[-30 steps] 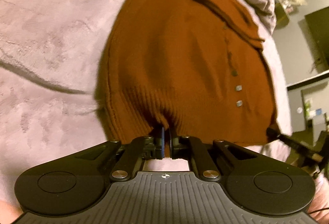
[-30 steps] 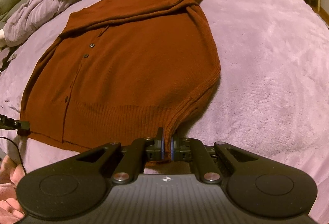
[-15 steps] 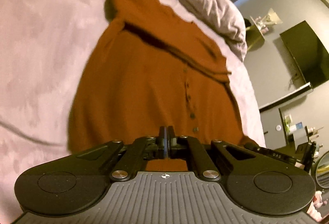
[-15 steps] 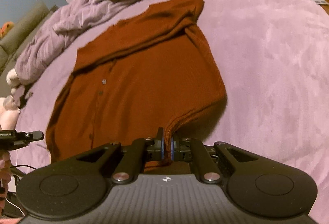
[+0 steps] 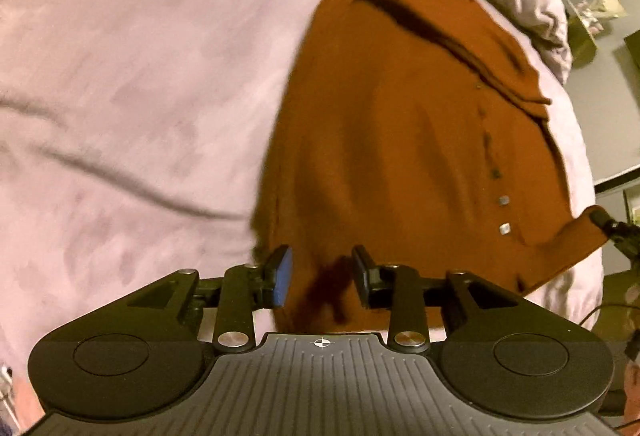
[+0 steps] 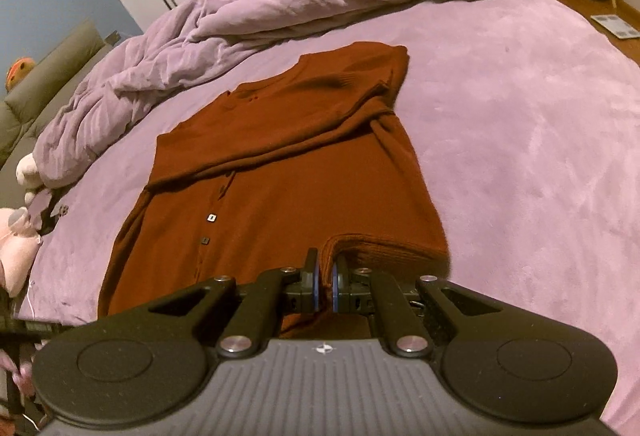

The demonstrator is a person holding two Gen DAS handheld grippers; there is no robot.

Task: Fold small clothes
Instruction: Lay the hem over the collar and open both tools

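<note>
Right wrist: right gripper (image 6: 324, 282) pinches cardigan (image 6: 280, 163) hem; left gripper (image 5: 320, 276) opening over it.

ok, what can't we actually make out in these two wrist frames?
- Near hem of the cardigan: right wrist view, hidden behind the right gripper, which is shut on it.
- Hem under the left gripper: left wrist view, motion-blurred. Jaws are opening, with fabric between them; contact can't be told.
- Left gripper in the right wrist view: cut off by the left edge.
- Buttons: too small for detail.
- Cardigan's far end: folded over, so its underside is hidden.
</note>
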